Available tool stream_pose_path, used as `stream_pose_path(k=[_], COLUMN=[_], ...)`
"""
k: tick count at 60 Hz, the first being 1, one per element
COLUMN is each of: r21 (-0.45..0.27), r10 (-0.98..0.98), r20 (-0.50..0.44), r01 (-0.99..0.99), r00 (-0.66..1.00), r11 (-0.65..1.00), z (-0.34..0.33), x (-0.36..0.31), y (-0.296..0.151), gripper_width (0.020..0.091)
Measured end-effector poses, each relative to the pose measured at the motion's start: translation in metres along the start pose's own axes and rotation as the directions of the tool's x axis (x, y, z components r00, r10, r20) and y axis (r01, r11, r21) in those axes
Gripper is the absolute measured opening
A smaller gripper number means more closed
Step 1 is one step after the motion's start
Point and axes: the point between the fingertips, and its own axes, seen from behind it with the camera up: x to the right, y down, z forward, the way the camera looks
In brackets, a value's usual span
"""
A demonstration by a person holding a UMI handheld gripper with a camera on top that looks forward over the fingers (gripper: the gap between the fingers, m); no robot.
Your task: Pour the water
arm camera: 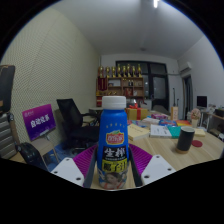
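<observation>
On the left, a purple sign (39, 122) with white writing too small to be read is seen. In the middle, a blue bottle (114, 140) with a white cap is pinched upright in the tool (113, 165), lifted above the worktop (160, 147); its label's characters cannot be made out. To the right, a dark cup (186, 138) stands on the worktop. No pouring is judged begun; the tilt over a cup remains.
</observation>
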Motion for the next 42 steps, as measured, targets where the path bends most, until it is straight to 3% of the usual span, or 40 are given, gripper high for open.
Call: stream_pose_path(k=[12,22,26,36,42], r21=[0.028,0.019,-0.017,-0.067,-0.163], r10=[-0.027,-0.072,-0.052,0.271,0.568], r20=[0.03,0.149,0.191,0.289,0.319], r01=[0.026,0.069,0.056,-0.263,-0.546], r00=[0.999,0.986,0.98,0.918,0.759], r11=[0.999,0.997,0.998,0.962,0.822], z=[0.001,0.003,0.004,0.005,0.01], x=[-0.002,-0.013,-0.015,0.003,0.033], y=[-0.001,-0.003,-0.003,-0.05,-0.075], gripper_width=[0.0522,0.0465,0.0466,0.0466,0.0466])
